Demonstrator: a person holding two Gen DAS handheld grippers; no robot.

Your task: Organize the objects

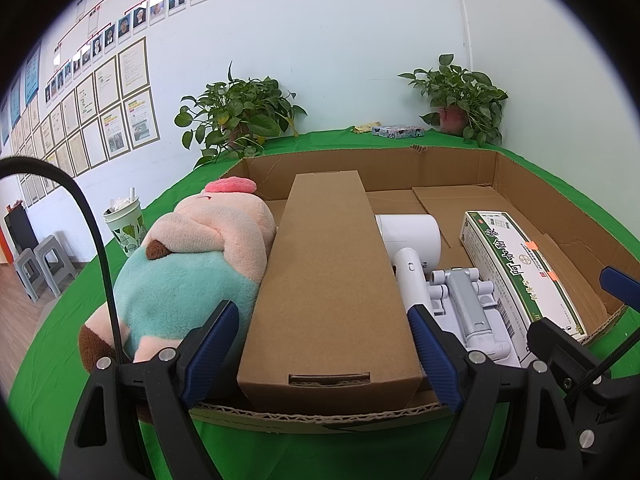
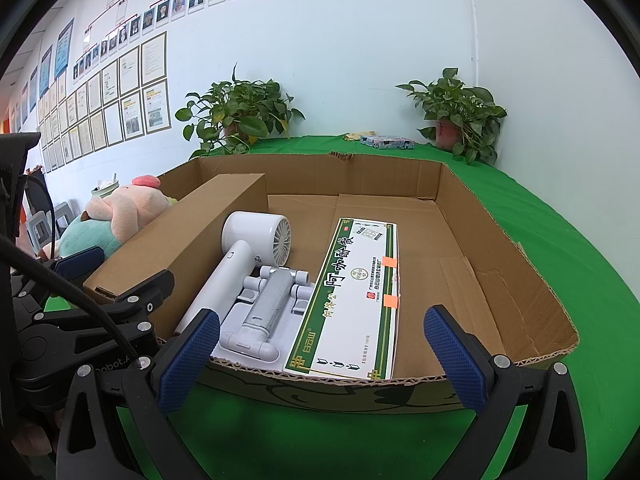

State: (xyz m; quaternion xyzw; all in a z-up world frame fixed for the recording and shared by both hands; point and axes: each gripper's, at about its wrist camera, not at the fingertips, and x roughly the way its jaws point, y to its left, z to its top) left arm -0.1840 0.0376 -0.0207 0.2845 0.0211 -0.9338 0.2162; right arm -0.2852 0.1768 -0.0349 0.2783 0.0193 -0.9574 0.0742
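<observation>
The left gripper [image 1: 326, 350] sits wide open, its blue pads either side of the near end of the long brown carton [image 1: 328, 280]. The pads look close to the carton's sides, but a squeeze can't be made out, so whether it's actually gripping is anyone's guess. The right gripper [image 2: 322, 358] is wide open too, nothing between its pads, hanging just over the near wall of the big cardboard tray [image 2: 520, 264].

That tray sits on a green tablecloth [image 2: 560, 240] and holds pretty much everything. The brown carton runs lengthwise along the tray's left part. Just right of it lies a white hair dryer [image 2: 248, 256], handle toward the cameras, and right beside that a grey folding stand [image 2: 264, 308] on its pale base. Next over is a flat white-and-green medicine box [image 2: 356, 300], lying face up with two orange stickers on it.

A plush toy [image 1: 188, 268] in pink and teal is squashed against the carton's left side, at the tray's left edge.

Further back: a paper cup [image 1: 124, 224] left of the plush, two potted plants [image 1: 240, 116] against the wall, and a small patterned box [image 1: 398, 131] between them.
</observation>
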